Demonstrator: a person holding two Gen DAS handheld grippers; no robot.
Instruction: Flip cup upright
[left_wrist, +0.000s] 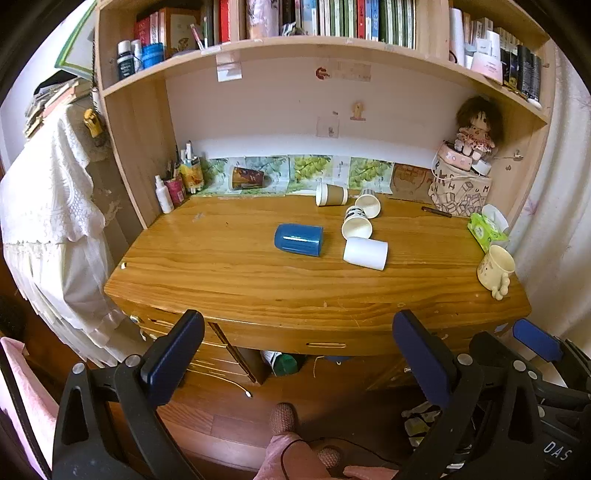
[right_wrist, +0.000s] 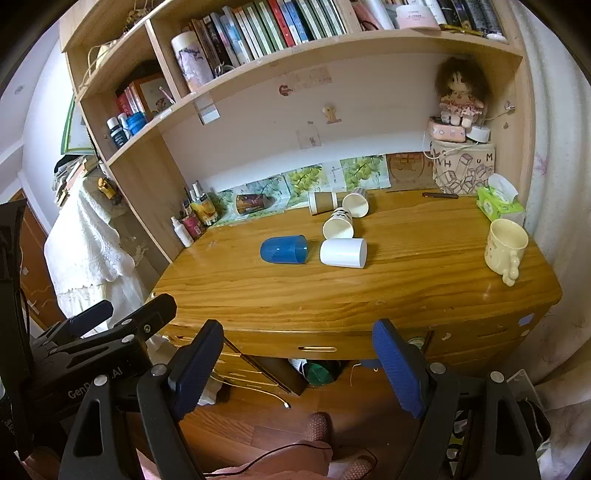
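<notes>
- Wooden counter (left_wrist: 258, 280) under a bookshelf (left_wrist: 295, 48), holding seven cups in all.
- Six lie on their sides: one blue cup (left_wrist: 298, 240) mid-counter, one white cup (left_wrist: 365, 253) just beside it, three paper cups (left_wrist: 356, 221) clustered behind, one dark patterned cup (left_wrist: 248, 178) by the back wall.
- One cream mug (left_wrist: 495, 266) stands upright near the right edge.
- Left gripper (left_wrist: 295, 362) and right gripper (right_wrist: 297, 365): both spread apart, empty, hovering short of the counter's front edge.
</notes>
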